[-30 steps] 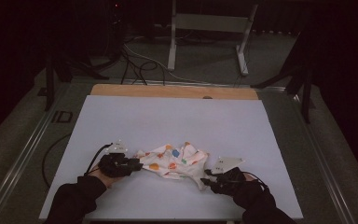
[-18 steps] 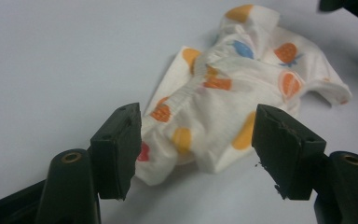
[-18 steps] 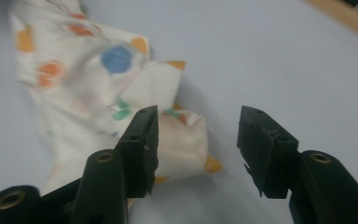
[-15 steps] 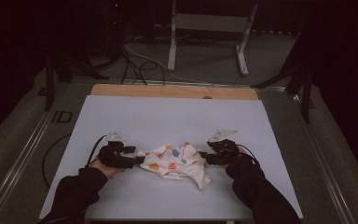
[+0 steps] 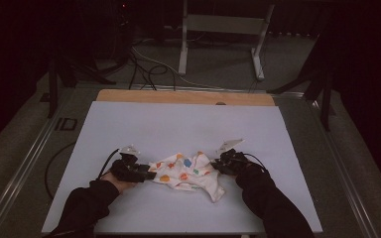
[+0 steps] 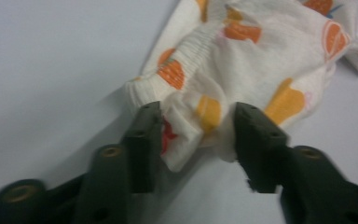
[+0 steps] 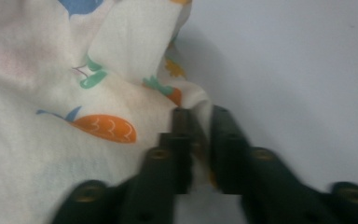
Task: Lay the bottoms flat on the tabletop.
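The right claw (image 7: 200, 121) is pressed nearly together with a thin fold of the printed cloth's (image 7: 74, 107) edge pinched between its jaws. It now sits at the garment's far right corner, having moved up from the near right side where it was a second ago. The left claw (image 6: 196, 133) stands spread, its jaws straddling a bunched corner below the elastic hem (image 6: 191, 51) without closing on it; it has crept only slightly inward at the left end. The small white cloth (image 5: 186, 171) with orange and blue motifs lies crumpled on the tabletop (image 5: 178, 124) between the two claws, near the person's edge, and looks somewhat more gathered toward its middle than before, with a tail trailing toward the near right. I judge that one corner is secured and the other about to be taken, so spreading or lifting the garment would be the step in hand. The high view is dim, so the left claw (image 5: 139, 171) and right claw (image 5: 223, 162) read there as dark shapes whose jaws cannot be made out. The gripper views are close and slightly blurred; how many layers the right claw holds cannot be told, nor which part of the garment each corner is.
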`<state>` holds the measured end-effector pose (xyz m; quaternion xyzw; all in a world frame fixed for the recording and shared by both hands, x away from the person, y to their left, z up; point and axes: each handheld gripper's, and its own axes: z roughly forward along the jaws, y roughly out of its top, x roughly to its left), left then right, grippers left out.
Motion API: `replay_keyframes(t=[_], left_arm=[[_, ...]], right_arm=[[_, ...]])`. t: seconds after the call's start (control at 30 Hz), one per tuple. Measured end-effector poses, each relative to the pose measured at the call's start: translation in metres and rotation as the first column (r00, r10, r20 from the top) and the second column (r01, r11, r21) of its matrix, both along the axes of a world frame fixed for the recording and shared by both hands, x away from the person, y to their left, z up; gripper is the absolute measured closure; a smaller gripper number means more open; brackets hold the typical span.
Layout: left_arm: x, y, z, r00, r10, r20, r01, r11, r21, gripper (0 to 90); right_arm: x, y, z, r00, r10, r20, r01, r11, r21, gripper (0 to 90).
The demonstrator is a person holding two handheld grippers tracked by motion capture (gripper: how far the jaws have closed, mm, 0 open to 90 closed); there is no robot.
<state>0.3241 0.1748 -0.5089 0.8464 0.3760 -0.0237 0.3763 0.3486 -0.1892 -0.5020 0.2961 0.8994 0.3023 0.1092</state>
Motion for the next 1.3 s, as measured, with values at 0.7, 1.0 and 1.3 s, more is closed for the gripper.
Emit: replay_keyframes(t=[0.7,1.0,1.3], left_arm=[[-0.005,-0.002,0.011,0.9969,0.003,0.079,-0.006,0.9992,0.039,86.5],[-0.013,-0.009,0.009,0.9963,-0.029,0.082,0.024,0.9981,0.058,86.3],[-0.014,-0.01,0.001,0.9979,-0.05,0.042,0.048,0.9972,0.058,85.2]], right_arm=[[-0.049,-0.035,0.043,0.994,-0.051,0.097,0.045,0.997,0.065,90.0],[-0.091,-0.049,0.023,0.9969,-0.058,0.053,0.056,0.998,0.033,89.6],[-0.103,-0.05,0.005,0.9987,-0.041,-0.031,0.042,0.999,0.034,89.4]])
